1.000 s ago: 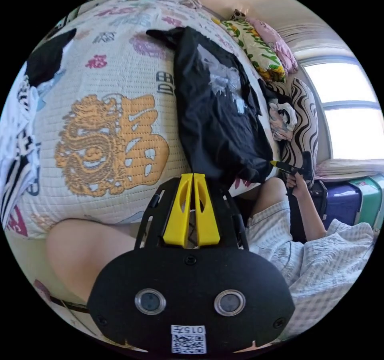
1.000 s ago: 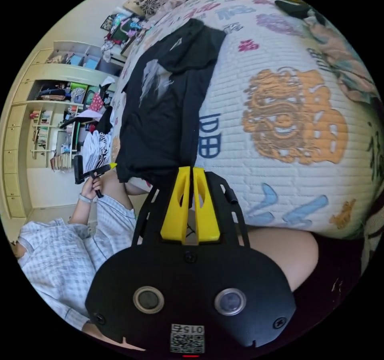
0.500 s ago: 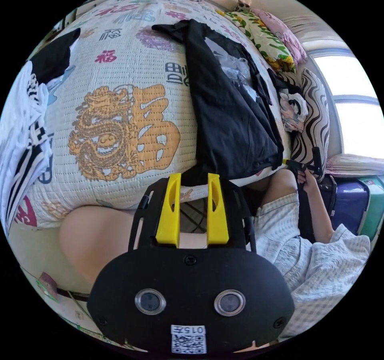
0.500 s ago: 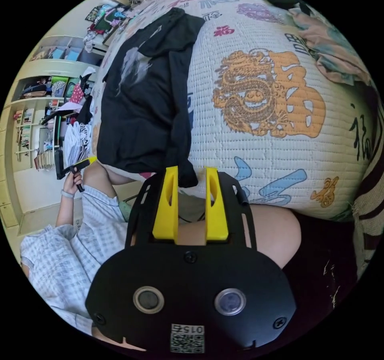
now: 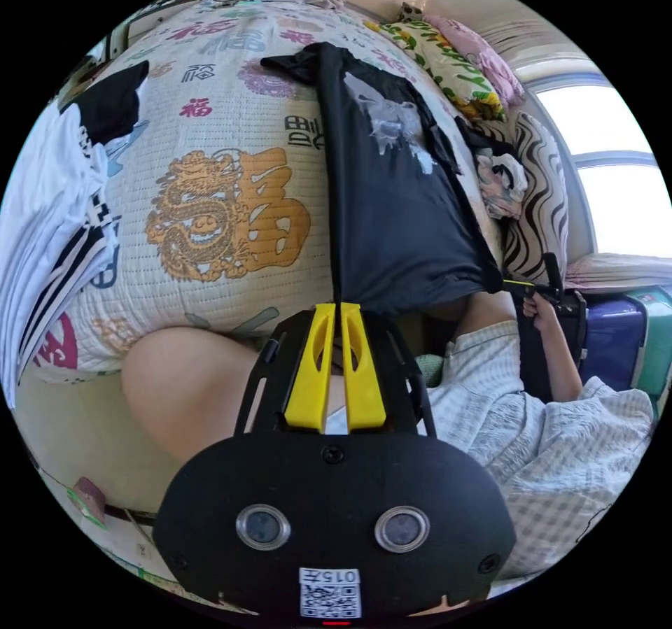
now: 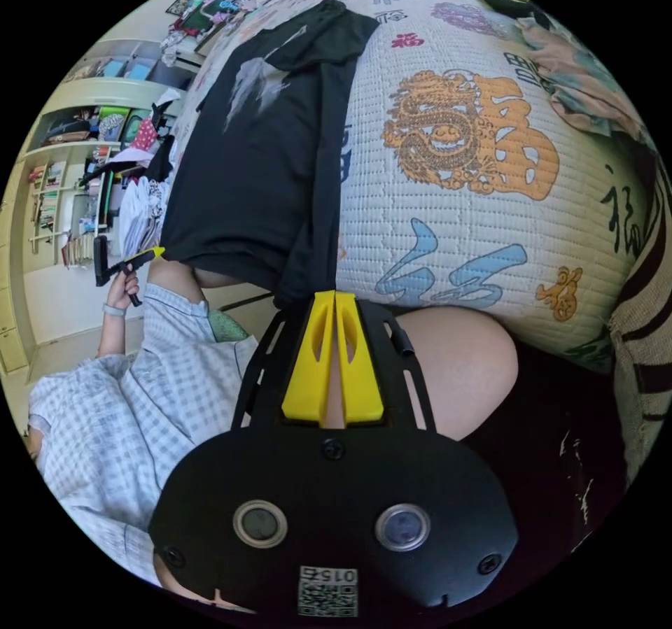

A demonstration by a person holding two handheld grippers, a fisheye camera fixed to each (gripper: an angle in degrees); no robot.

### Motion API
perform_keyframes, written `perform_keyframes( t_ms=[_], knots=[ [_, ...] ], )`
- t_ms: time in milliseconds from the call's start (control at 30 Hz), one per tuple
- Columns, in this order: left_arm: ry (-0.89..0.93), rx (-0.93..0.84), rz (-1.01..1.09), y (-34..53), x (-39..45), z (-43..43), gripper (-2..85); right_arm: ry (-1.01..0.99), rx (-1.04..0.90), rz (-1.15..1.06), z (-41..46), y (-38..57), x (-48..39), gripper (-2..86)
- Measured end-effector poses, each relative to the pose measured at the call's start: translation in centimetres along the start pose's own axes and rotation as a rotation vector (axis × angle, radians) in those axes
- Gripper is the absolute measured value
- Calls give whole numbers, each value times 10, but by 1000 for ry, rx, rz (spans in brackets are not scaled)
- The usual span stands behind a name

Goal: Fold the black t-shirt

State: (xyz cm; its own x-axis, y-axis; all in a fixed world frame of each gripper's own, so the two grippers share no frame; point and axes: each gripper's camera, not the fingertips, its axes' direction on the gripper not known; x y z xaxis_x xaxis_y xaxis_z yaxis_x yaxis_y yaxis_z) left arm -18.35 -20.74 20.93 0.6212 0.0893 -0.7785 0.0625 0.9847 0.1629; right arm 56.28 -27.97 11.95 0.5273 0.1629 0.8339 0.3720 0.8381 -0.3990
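Left hand-held gripper [image 5: 334, 305] has yellow jaws closed on one bottom corner of the black cotton t-shirt [image 5: 395, 202]; right hand-held gripper [image 6: 330, 294] is clamped on the other. The shirt lies lengthwise on the white quilted bed cover [image 5: 231, 167], hem at the bed's near edge.

The left gripper [image 5: 337, 305] had its yellow jaws pressed together, pinching black cloth at the tips. The right gripper [image 6: 333, 294] was clamped the same way. In the left gripper view, a hand [image 5: 539, 305] held the right gripper's handle on a bent arm; in the right gripper view, the other hand [image 6: 123, 280] held the left's.
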Motion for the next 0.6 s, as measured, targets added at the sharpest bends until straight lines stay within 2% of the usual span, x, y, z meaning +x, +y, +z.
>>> perform_keyframes(
  t_ms=[167,300,433,600],
  knots=[
    [-45,-77,-22,-22,-12,51,17,5,-61,-36,13,-4,-1,-4],
    [-42,-139,-56,-34,-23,70,68,56,23,0,-13,-7,16,47],
    [-156,38,-29,-60,-4,52,84,89,219,-73,-55,-29,12,72],
    [31,190,190,-176,63,69,99,194,356,-245,-73,-104,-2,80]
  ],
)
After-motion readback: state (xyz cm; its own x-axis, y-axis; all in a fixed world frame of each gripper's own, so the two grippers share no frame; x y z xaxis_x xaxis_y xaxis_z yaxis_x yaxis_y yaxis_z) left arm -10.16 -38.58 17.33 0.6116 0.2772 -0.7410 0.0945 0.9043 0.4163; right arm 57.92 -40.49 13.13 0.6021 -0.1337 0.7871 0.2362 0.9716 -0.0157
